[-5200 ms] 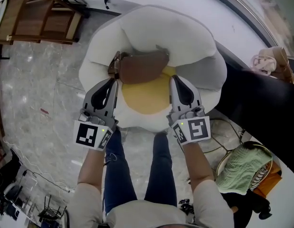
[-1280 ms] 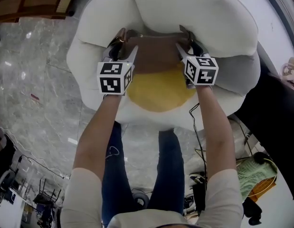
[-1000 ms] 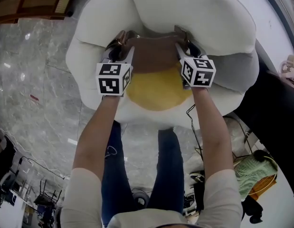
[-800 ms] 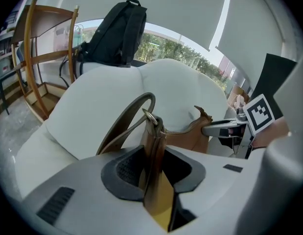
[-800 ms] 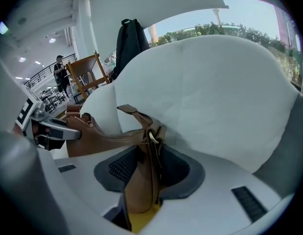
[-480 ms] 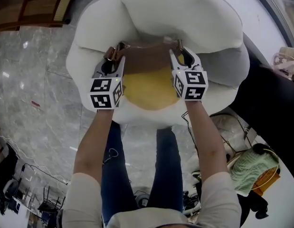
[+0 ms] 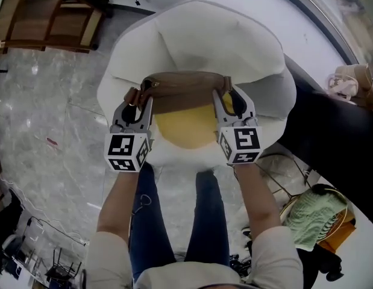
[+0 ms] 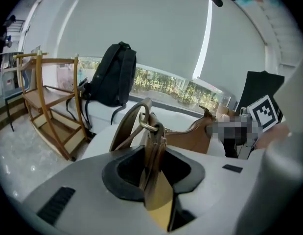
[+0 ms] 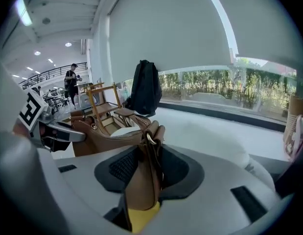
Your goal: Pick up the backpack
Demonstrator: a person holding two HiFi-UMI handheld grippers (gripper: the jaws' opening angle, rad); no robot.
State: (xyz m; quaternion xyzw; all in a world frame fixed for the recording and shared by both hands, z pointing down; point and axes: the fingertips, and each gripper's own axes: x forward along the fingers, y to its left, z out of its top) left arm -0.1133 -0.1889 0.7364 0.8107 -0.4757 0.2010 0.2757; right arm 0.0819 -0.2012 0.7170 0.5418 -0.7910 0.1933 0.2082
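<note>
— Brown backpack (image 7: 186, 92): where is it?
— It is strung between the two grippers, over the hollow of a white cushion seat (image 7: 198, 35) with a yellow middle (image 7: 180, 128). The grippers hide whether its underside touches the seat.

— How does the left gripper (image 7: 138, 100) hold it?
— Its jaws have just been closing. The left gripper view shows them pinching a leather strap tab (image 8: 152, 143) at the bag's end, under a brass ring (image 8: 147, 123).

— And the right gripper (image 7: 225, 98)?
— It is the same at the other end. Its jaws have also just been closing, and the pads clamp the tab (image 9: 147, 172) below its own ring (image 9: 151, 138).

— Is the brown backpack open?
— A zip (image 9: 123, 134) runs along its top edge and looks closed. Nothing inside shows.

— What other containers are there?
— A round basket (image 7: 345, 209) sits at the lower right of the head view, with a green knitted cloth (image 7: 310, 221) lying in it. A beige tote (image 7: 349, 80) stands on a dark counter (image 7: 331, 131), and its contents cannot be made out.

— Any other bag?
— A black backpack (image 8: 114, 75) stands upright on a white ledge (image 8: 104, 114) under the window. It is just beside a wooden rack (image 8: 48, 111) and well apart from the brown one. Its pockets look closed.

— And the person?
— Two bare forearms reach forward. Legs in blue jeans (image 7: 174, 221) stand on grey marble floor (image 7: 47, 119) in front of the seat.
</note>
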